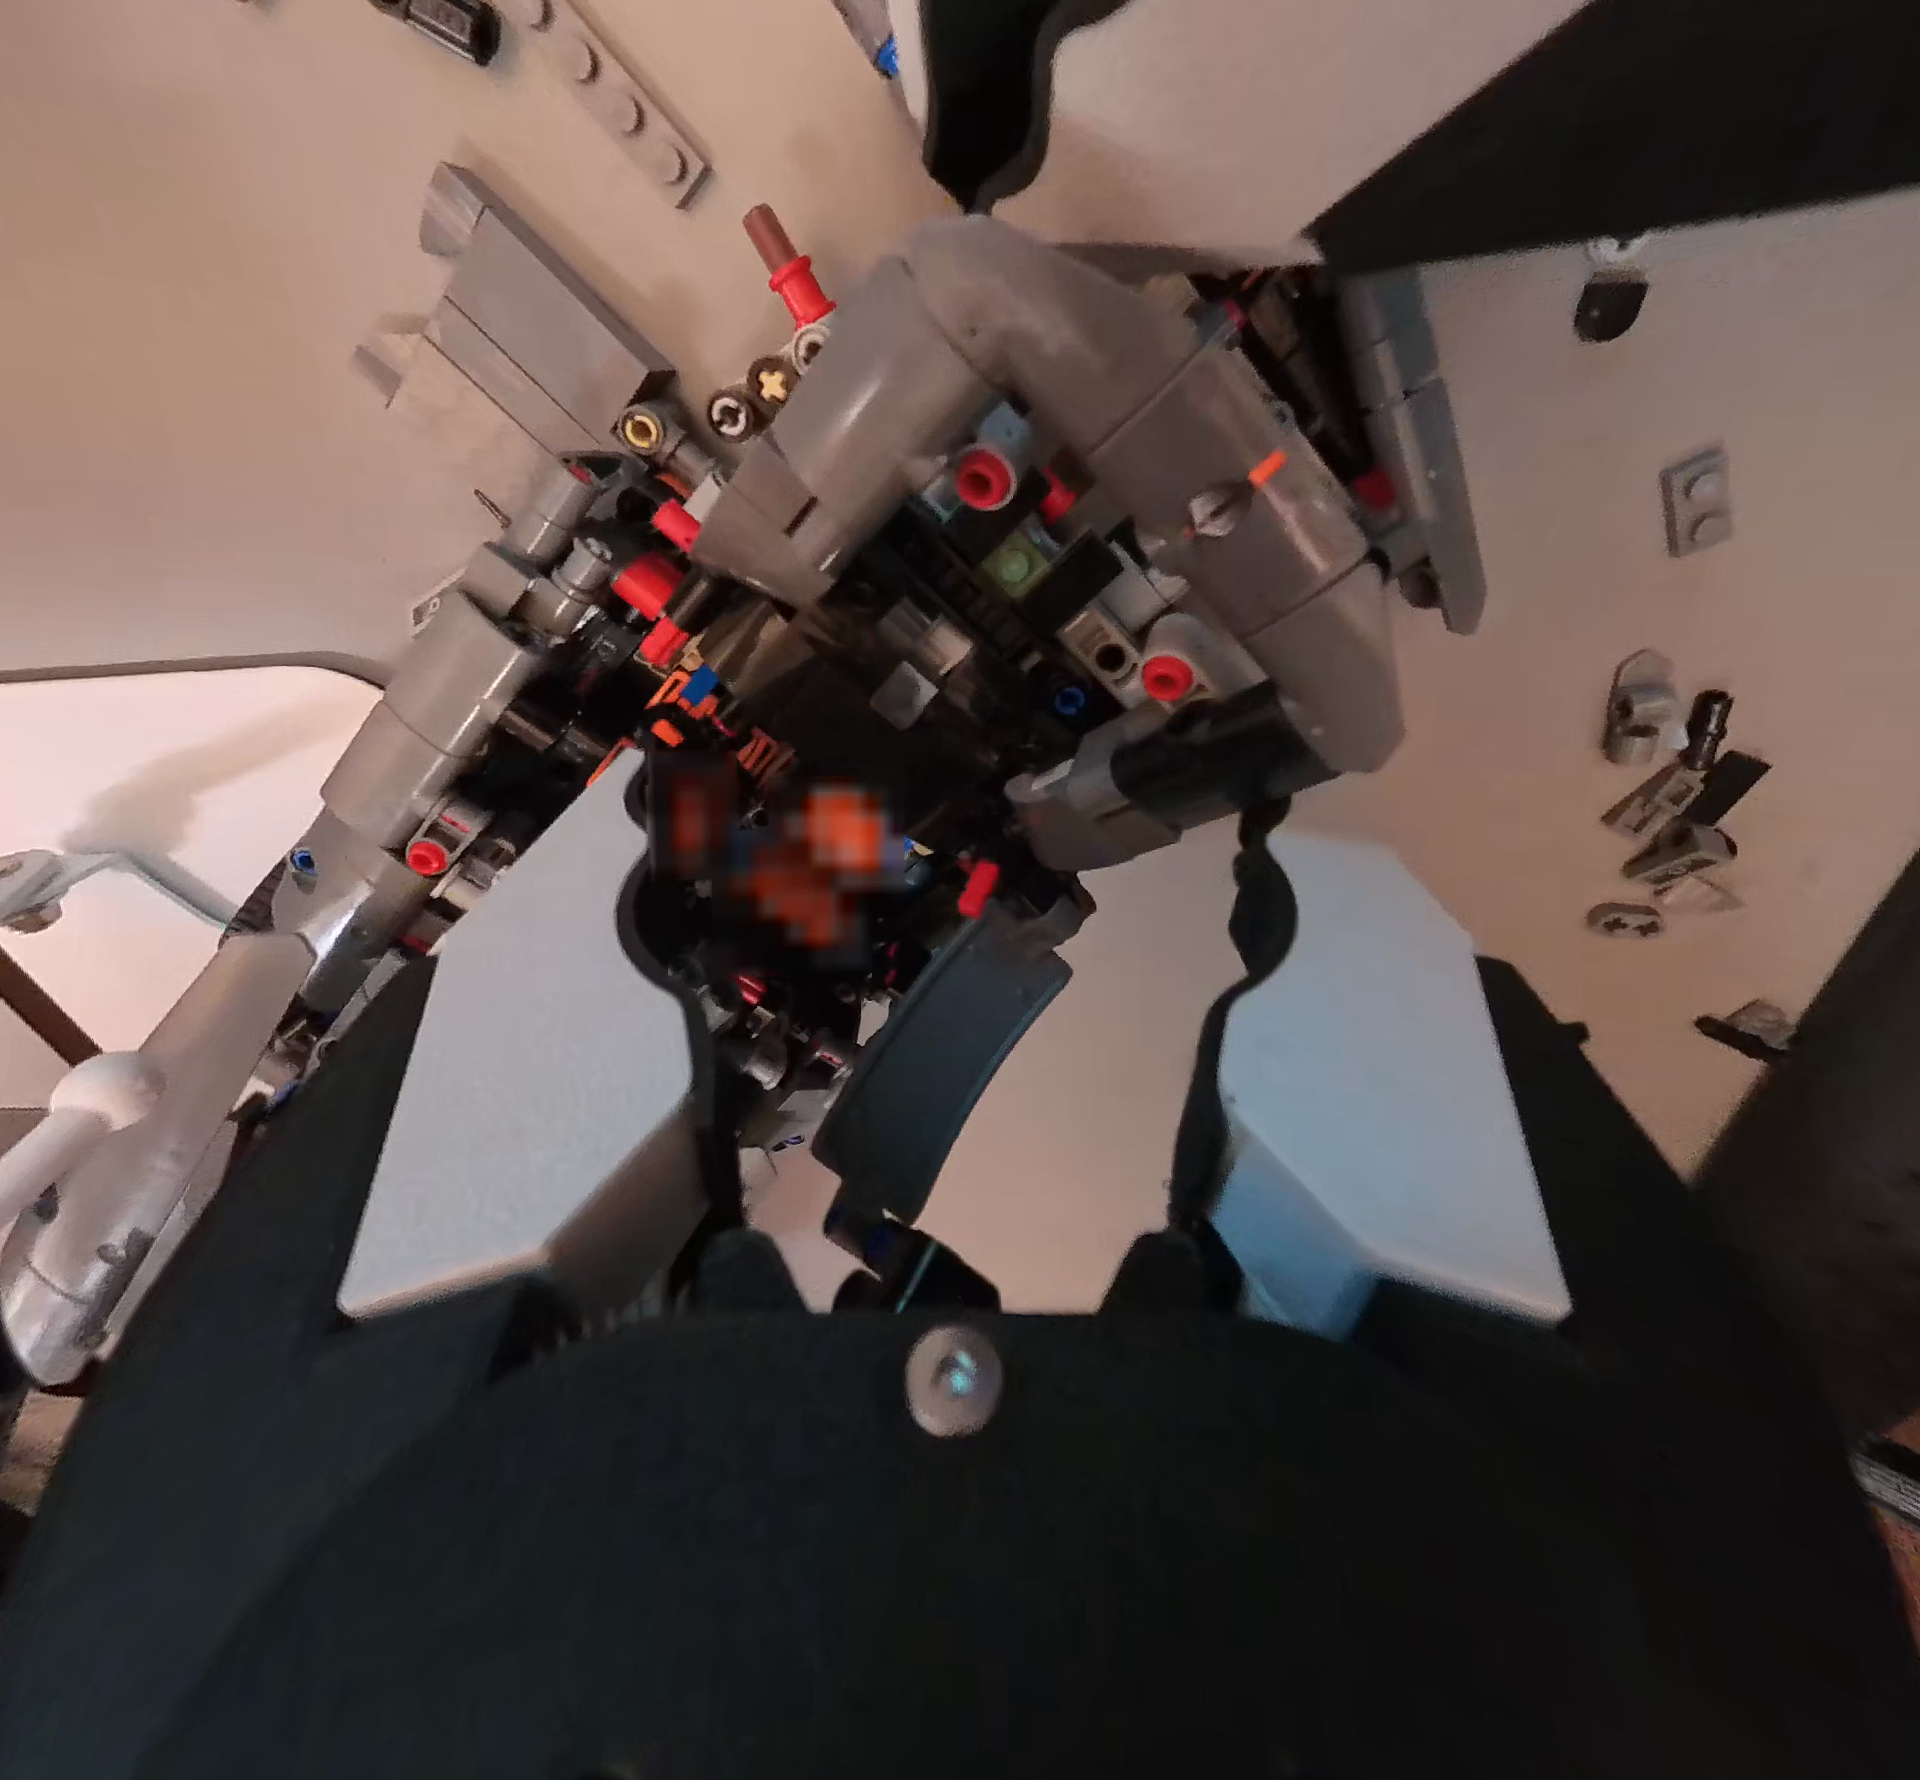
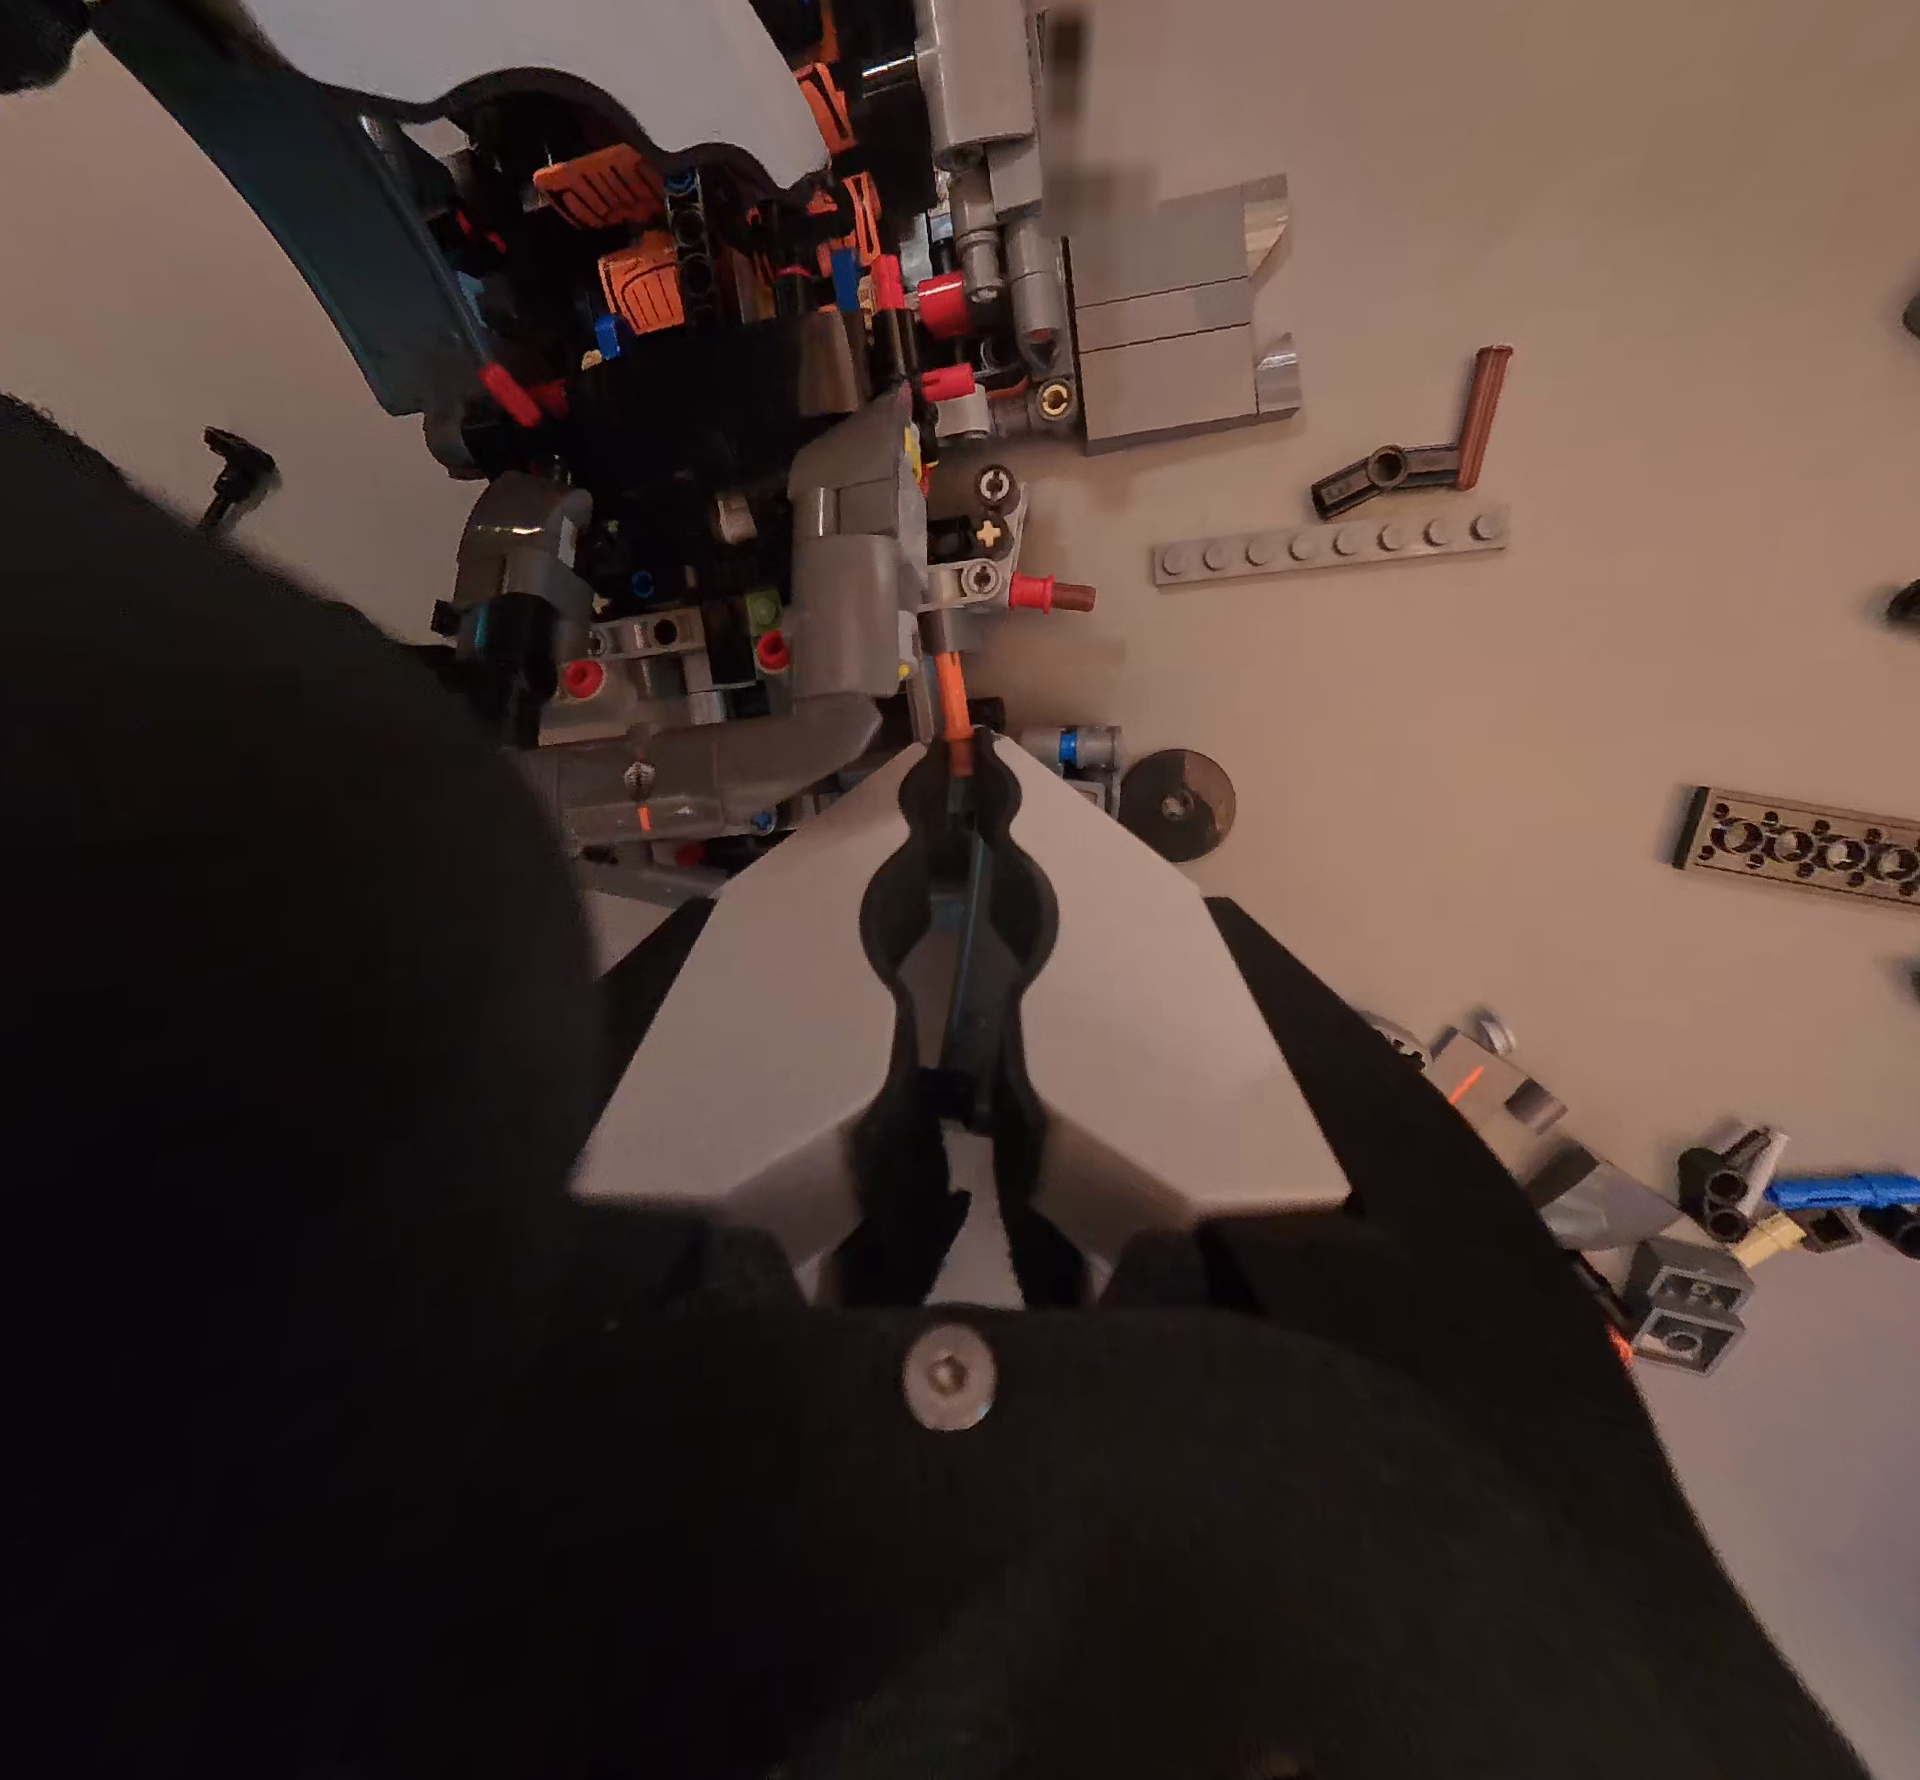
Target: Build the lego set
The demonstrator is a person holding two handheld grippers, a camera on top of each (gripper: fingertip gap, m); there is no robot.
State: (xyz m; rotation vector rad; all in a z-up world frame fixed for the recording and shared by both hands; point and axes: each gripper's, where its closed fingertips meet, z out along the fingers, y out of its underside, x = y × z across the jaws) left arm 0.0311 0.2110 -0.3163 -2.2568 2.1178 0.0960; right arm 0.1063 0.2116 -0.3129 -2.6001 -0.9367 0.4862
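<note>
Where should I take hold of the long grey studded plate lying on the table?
Grip the long grey studded plate across its narrow width near the middle, coming straight down from above. It lies flat, studs up, both long edges bare. The black angled connector sits just beyond one edge, so keep the tool narrow there.

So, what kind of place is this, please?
Probably a hobby table at home or in a lab: a plain beige tabletop, a half-built grey model on it, and loose parts such as a long grey plate.
</note>
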